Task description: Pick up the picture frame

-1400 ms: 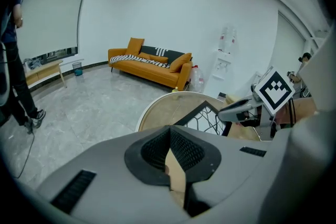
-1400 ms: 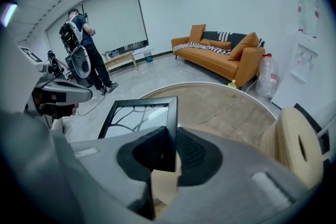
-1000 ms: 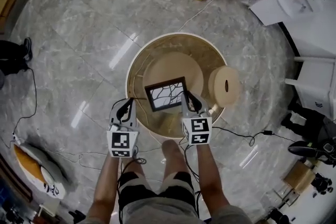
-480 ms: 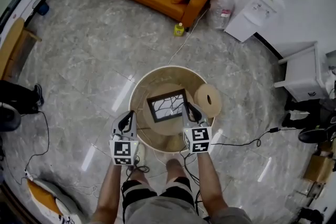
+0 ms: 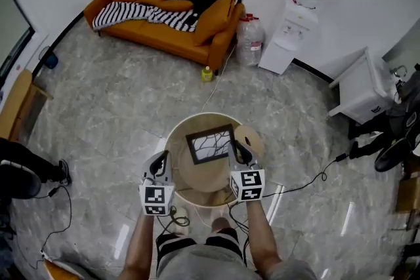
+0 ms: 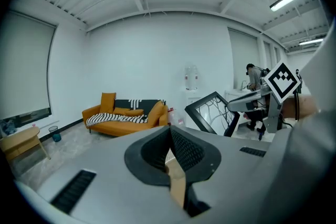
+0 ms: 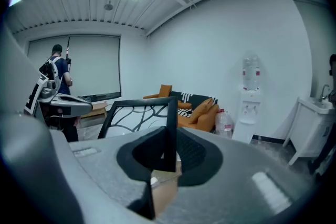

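The picture frame point(image 5: 210, 145), black-edged with a branch pattern on white, hangs tilted above the round wooden table point(image 5: 190, 183). My right gripper point(image 5: 237, 153) is shut on the frame's right edge. In the right gripper view that black edge point(image 7: 170, 128) stands upright between the pads of the right gripper point(image 7: 169, 157). My left gripper point(image 5: 159, 164) hovers left of the frame, apart from it, with its jaws together and nothing in them. The left gripper view shows the left gripper point(image 6: 170, 152) shut, and the frame point(image 6: 212, 113) off to the right.
A beige disc with a centre hole point(image 5: 251, 138) sits at the table's right rim. An orange sofa point(image 5: 164, 16), a water jug point(image 5: 249, 39), a water dispenser point(image 5: 292, 29) and a white cabinet point(image 5: 364, 85) line the far wall. Cables point(image 5: 308, 180) trail on the floor.
Both grippers have risen, and the frame has come up with the right one, away from the table. The head view has tilted up, so the sofa and wall now show.
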`<state>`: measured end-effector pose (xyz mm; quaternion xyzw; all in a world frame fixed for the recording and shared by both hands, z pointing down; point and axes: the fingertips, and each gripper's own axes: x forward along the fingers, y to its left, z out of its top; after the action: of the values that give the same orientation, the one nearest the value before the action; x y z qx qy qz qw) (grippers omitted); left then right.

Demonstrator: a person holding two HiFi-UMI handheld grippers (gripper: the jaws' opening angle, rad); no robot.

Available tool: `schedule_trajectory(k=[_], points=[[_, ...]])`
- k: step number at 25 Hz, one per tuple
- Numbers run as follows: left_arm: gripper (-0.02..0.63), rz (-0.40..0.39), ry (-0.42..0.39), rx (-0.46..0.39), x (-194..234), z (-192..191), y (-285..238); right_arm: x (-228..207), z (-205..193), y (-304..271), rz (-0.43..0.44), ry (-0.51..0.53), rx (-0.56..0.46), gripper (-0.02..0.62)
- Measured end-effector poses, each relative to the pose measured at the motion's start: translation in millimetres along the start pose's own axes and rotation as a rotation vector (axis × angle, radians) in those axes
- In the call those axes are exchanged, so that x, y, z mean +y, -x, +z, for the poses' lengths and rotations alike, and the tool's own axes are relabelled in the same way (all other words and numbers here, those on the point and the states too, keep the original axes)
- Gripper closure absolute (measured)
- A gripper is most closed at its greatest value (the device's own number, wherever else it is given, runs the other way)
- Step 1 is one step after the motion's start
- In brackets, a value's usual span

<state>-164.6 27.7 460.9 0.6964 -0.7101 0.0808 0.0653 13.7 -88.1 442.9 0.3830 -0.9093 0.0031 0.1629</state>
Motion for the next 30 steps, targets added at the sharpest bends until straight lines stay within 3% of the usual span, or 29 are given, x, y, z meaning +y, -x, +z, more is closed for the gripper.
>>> schedule_trajectory(k=[13, 20, 30], points=[[0.589, -0.164, -0.096, -0.143, -52, 63, 80, -5, 33, 149, -0.218, -0.06, -0.14, 0.534], [0.589, -0.239, -0.124, -0.167, -67, 67, 124, 16, 25, 213, -0.308, -0.088, -0.153, 0.534], [0.589, -0.287, -0.132, -0.158, -79, 47, 166, 43, -6, 274, -0.382, -0.133, -0.151, 0.534]])
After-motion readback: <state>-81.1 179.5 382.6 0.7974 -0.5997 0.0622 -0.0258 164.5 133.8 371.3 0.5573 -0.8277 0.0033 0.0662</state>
